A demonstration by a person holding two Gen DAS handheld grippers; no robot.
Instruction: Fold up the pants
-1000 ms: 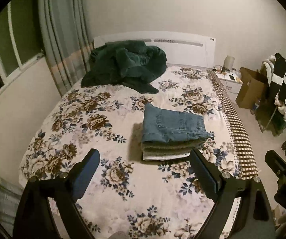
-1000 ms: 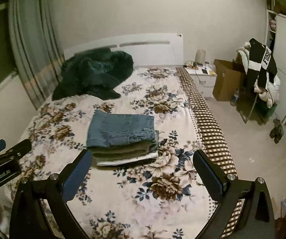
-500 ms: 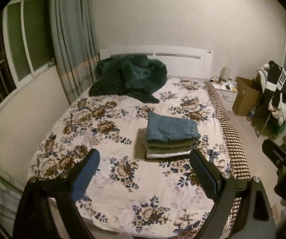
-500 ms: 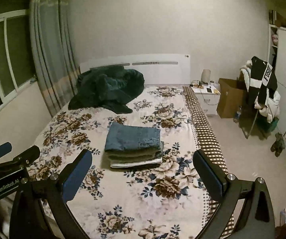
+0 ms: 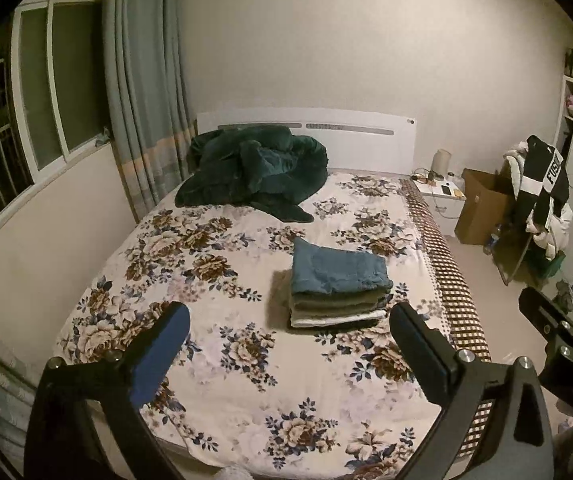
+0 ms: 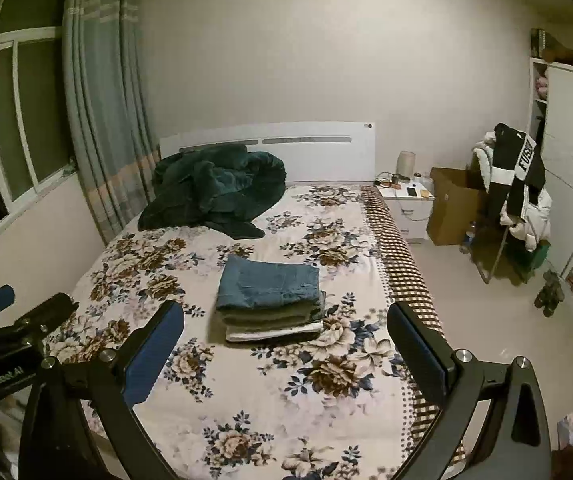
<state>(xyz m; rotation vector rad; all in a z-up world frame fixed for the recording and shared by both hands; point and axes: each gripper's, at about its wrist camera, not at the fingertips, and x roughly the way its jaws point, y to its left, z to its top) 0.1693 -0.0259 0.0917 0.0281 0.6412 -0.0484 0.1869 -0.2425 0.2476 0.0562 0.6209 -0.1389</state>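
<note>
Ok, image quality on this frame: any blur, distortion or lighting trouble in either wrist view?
Left wrist: strong fisheye bending at the window frame, dark corner vignette, dim warm light, folded stack sharp with a soft shadow on its left. Right wrist: same curvature and vignette, stack clear, no glare or motion blur.
</note>
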